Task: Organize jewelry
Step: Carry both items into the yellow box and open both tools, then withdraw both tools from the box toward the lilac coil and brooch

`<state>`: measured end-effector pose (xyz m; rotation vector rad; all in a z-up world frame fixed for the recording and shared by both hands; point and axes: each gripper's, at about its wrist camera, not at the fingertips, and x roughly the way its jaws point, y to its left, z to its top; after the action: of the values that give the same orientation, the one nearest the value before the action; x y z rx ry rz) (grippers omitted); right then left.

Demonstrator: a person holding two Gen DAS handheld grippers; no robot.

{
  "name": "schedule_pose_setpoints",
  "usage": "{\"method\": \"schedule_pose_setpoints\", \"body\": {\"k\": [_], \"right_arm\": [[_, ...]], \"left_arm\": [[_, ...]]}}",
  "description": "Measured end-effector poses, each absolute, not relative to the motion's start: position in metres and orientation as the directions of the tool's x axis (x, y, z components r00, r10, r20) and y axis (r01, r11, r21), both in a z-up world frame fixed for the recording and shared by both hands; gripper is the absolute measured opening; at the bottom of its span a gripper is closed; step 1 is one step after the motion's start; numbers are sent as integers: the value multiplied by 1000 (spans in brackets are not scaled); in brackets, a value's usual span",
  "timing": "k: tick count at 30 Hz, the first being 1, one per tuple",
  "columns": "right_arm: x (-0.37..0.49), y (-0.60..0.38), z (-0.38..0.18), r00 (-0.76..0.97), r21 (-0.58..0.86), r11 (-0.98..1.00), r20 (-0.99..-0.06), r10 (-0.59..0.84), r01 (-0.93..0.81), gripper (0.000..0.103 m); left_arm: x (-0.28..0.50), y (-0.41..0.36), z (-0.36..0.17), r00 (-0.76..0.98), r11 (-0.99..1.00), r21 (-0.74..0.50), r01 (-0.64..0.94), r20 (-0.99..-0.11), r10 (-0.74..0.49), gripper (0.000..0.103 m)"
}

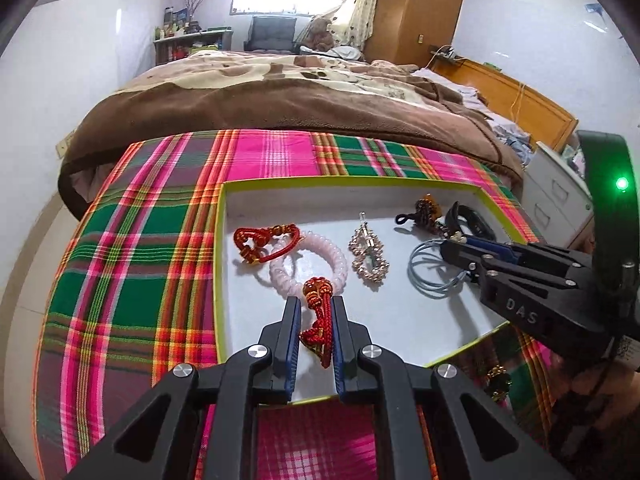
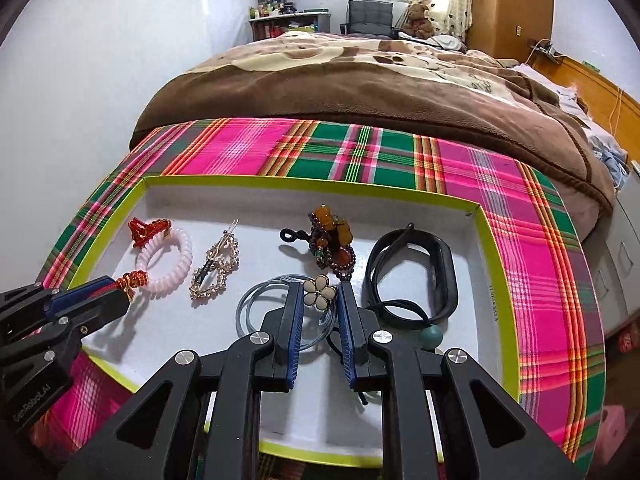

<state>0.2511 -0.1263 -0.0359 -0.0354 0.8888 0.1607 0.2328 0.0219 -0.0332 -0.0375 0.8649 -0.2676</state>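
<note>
Left gripper [image 1: 316, 304] clamps a red knotted cord charm [image 1: 318, 320] between its blue pads, held over the near-left part of the white tray [image 1: 400, 320], its beaded end touching the pink coil bracelet [image 1: 308, 264]. Right gripper [image 2: 320, 292] is closed on a cream flower ornament [image 2: 319, 291] above the grey-blue cord loop [image 2: 256, 304] near tray centre. Further out in the tray: red heart knot [image 1: 264, 242], rhinestone hair clip [image 2: 216, 268], amber bead cluster [image 2: 334, 240], black band [image 2: 416, 272]; tray rests on plaid cloth [image 1: 132, 260].
</note>
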Motion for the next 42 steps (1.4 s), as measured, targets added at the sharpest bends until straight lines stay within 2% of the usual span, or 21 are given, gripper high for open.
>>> {"method": "schedule_pose_setpoints", "body": {"k": [5,9,10,12,19,22,34,36,42], "right_arm": [[250,-124,-38,619,11,987,-778,110,-161,19],[250,-124,-38,623,10,988,-775,106,-155,23],[250,-124,-38,622,14,987,-775,111,-159,27],[249,-124,-37,623,20,986,-773,119,-164,35],[246,-123,-35,630,23,986,-767,124,-166,35],[243,-125,-34,631,33,986,-765,129,-163,35],[220,-131,-14,669,81,982,-722,176,-172,36],[212,-133,-10,676,92,980,-712,189,-177,49],[186,-139,1,698,109,976,-683,212,-190,50]], "left_arm": [[233,21,-34,616,970,-134,205,-752,-234,17],[232,21,-33,624,973,-122,194,-751,-219,31],[232,22,-33,627,973,-123,193,-748,-219,32],[231,22,-32,628,973,-126,195,-745,-222,32],[228,23,-28,632,973,-126,191,-743,-220,33],[226,24,-27,637,975,-127,184,-740,-216,38],[204,27,-12,665,974,-139,178,-713,-223,38],[196,28,-7,675,974,-140,179,-703,-225,38],[169,31,3,688,968,-168,189,-681,-252,39]]}}
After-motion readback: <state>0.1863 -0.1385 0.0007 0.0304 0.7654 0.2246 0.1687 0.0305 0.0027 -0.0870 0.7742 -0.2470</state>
